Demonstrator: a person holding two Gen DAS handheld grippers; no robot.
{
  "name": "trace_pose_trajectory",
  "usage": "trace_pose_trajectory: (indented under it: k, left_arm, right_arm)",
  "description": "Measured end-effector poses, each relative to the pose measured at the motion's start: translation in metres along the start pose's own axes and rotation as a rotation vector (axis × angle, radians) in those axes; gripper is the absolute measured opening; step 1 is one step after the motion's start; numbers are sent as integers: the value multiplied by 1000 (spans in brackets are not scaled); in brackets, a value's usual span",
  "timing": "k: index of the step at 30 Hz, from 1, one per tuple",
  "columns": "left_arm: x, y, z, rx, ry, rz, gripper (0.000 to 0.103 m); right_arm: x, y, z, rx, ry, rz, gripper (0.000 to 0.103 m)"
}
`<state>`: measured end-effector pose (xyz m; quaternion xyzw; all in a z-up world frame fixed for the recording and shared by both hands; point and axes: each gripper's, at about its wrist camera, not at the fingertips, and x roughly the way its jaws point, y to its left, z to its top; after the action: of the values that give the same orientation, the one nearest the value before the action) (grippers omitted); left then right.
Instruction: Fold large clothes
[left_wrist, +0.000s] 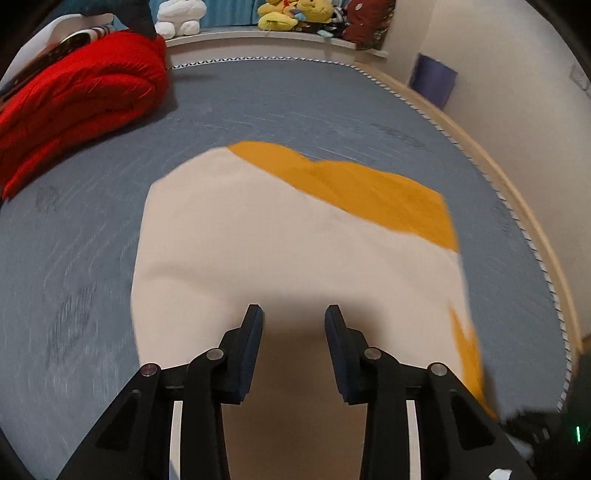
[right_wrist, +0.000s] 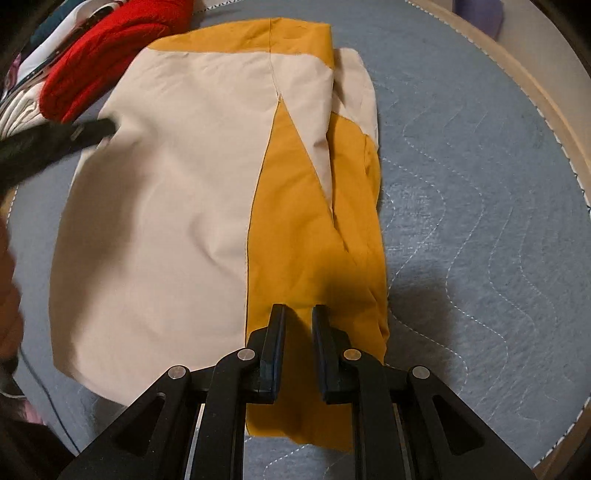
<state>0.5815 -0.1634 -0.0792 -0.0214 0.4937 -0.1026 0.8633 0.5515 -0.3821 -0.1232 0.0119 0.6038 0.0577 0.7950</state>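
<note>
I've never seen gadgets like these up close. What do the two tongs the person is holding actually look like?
Both are alike. The left tongs and right tongs are matte black linkages of flat bars with triangular cut-outs, joined by round silver pins. Each has two slim fingers faced with dark blue pads. A small green light glows at the left view's edge. No sleeves are clearly visible.

Nothing readable in either view, honestly; no words, brand marks, labels or numbers show up on anything; stuff in the upper left of both frames is too blurry and warped to make out any print.
</note>
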Motion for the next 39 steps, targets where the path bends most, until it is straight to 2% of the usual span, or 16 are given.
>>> trace_pose_trajectory:
  k: [3,13,17,19,21,23,24,26,27,29,31,34,35,37,39]
  left_arm:
    - [31,7,25,-26,-4,41,32]
    - [96,25,72,-66,39,68,34]
    - [98,20,87,-27,59,103,33]
    - [72,20,87,-39,17,93,34]
    - [45,23,78,-55,-26,59,41]
    - [12,34,56,-78,-59,34,63]
    - [-2,42,41,-98,-66,31,65]
    - [-26,66,5,-146,-59,19,65]
    - [-29,72,-5,-167,-56,14,65]
    - [-31,95,-42,-244,2,-31,65]
    - [-25,104,-69,-274,57,-80,65]
    - [-24,111,-96,-313,63,-163,66]
    - [-23,115,-100,-340,66,-203,66]
    - [-8,129,-110,-470,94,-346,66]
    - [7,137,-116,-561,114,-435,71]
  right_arm:
    - [4,3,8,-28,18,-11,16]
    - [16,27,15,-53,36,3,16]
    - [17,26,18,-71,39,-1,16]
    - [16,25,18,-77,29,6,16]
    - [6,19,16,-66,-5,33,16]
    - [-7,11,24,-37,-64,61,17]
    - [-12,6,28,-15,-97,69,20]
    - [-19,-6,33,39,-141,47,45]
    - [-20,-13,33,72,-156,26,62]
    - [-18,-24,34,128,-164,30,64]
    - [-7,-30,32,167,-117,91,64]
    - [6,-31,28,183,-72,133,64]
    - [13,-34,26,182,-71,135,64]
    - [15,-34,25,195,-66,145,64]
    - [24,-40,21,219,-58,163,64]
